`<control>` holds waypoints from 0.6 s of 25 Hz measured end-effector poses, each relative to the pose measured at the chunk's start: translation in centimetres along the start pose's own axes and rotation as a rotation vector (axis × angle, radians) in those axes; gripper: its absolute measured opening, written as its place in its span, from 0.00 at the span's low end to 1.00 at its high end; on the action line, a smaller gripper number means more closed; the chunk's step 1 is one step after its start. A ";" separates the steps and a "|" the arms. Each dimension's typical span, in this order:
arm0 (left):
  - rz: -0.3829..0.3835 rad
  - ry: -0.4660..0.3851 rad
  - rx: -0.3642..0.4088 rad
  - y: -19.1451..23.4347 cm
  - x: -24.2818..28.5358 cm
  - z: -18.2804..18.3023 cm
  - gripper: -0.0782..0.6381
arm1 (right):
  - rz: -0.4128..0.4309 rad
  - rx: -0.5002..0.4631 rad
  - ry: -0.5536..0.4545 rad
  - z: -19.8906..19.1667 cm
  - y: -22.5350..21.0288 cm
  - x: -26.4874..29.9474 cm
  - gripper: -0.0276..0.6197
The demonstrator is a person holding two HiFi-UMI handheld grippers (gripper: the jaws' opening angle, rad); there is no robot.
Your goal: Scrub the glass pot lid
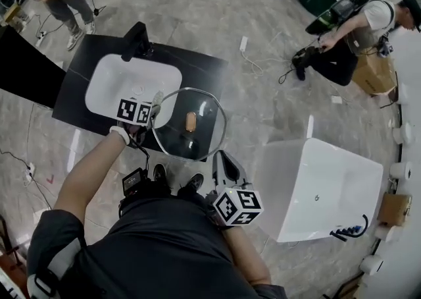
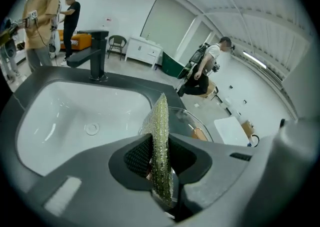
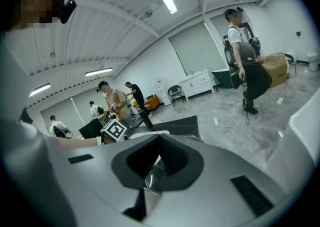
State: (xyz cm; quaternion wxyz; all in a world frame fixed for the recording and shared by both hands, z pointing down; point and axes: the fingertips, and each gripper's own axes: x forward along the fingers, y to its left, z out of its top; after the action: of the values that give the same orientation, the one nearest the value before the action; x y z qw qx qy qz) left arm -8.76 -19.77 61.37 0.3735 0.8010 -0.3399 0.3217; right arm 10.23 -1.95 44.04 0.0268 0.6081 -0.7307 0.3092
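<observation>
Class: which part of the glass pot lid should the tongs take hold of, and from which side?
Take the thin rim nearest the person, coming in edge-on from that side, as the right tongs do. The glass pot lid is a wide shallow disc with a central knob, so a rim hold likely leaves its face free for the scrub pad.

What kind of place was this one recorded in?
Probably a large open hall set up for recording, not a home kitchen: a freestanding sink unit stands on bare floor, a white tub sits nearby, and other people carry similar rigs.
</observation>
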 end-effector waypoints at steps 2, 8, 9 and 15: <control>-0.003 0.041 -0.037 0.3 2.1 0.4 0.21 | -0.042 0.028 -0.015 -0.2 -1.4 -1.0 0.05; -0.006 0.126 -0.048 -1.2 7.6 2.1 0.21 | -0.144 0.129 -0.077 -1.2 -6.1 -3.9 0.05; -0.008 0.144 -0.035 -1.6 8.4 2.3 0.21 | -0.157 0.150 -0.085 -1.5 -6.9 -4.3 0.05; 0.007 0.255 0.085 -3.5 11.9 3.7 0.21 | -0.232 0.282 -0.142 -3.1 -10.5 -6.6 0.05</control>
State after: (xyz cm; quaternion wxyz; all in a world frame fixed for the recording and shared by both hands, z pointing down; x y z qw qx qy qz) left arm 1.67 -24.71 67.31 0.3784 0.7673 -0.2786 0.4363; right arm 20.38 4.61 48.14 -0.0748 0.7063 -0.6053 0.3594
